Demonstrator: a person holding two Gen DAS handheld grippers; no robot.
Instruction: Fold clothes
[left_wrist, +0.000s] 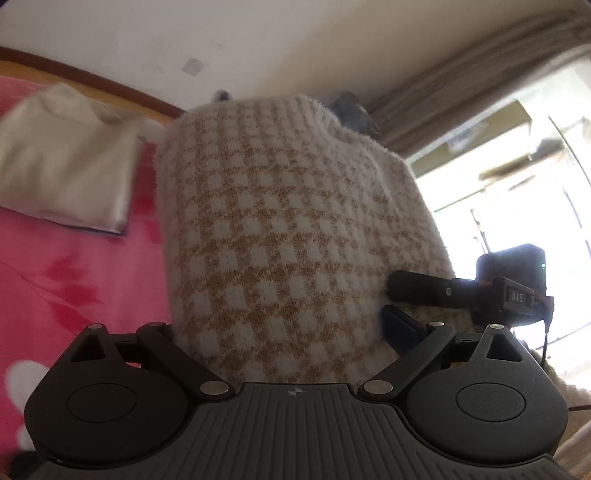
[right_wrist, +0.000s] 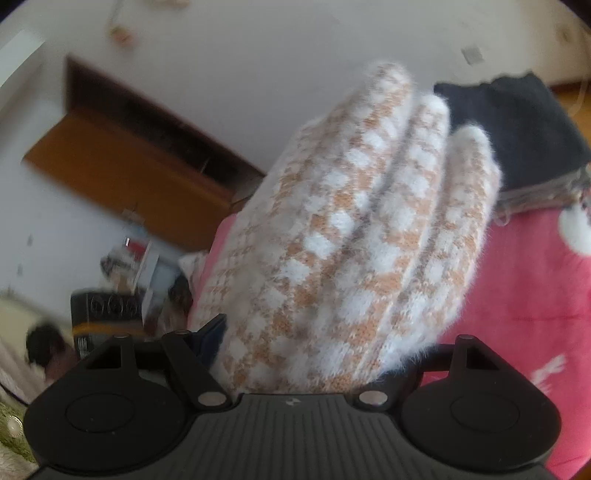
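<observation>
**Checked knit held up between both grippers**

Black linkage arms of the left gripper (left_wrist: 280, 332) fill the bottom of its view, and straight ahead of them rises a fuzzy white-and-tan checked knit garment (left_wrist: 288, 229), which covers the middle of the picture. Its fingers are narrowed on the cloth; one blue pad (left_wrist: 400, 325) shows at the right edge of the fabric, the other is hidden behind it. The right gripper (right_wrist: 306, 350) appears beside it as a black bar reaching to the same garment's edge.

From the right wrist, the knit bunches into three soft ridges that run away from the camera, starting right between the fingers, which are drawn in on it; one blue pad (right_wrist: 210, 332) peeks out at the left.

My reading is that the garment is held by two points along one edge so that it hangs or stretches above the bed (left_wrist: 74, 280), the way one spreads a piece flat or brings one half over another. Blur in both views suggests motion. Whether this is a fold in progress or a folded piece being carried, I cannot tell.

On the pink bedspread lie a folded cream garment (left_wrist: 66, 162) and a folded dark garment (right_wrist: 517, 129), both well apart from the knit.
</observation>
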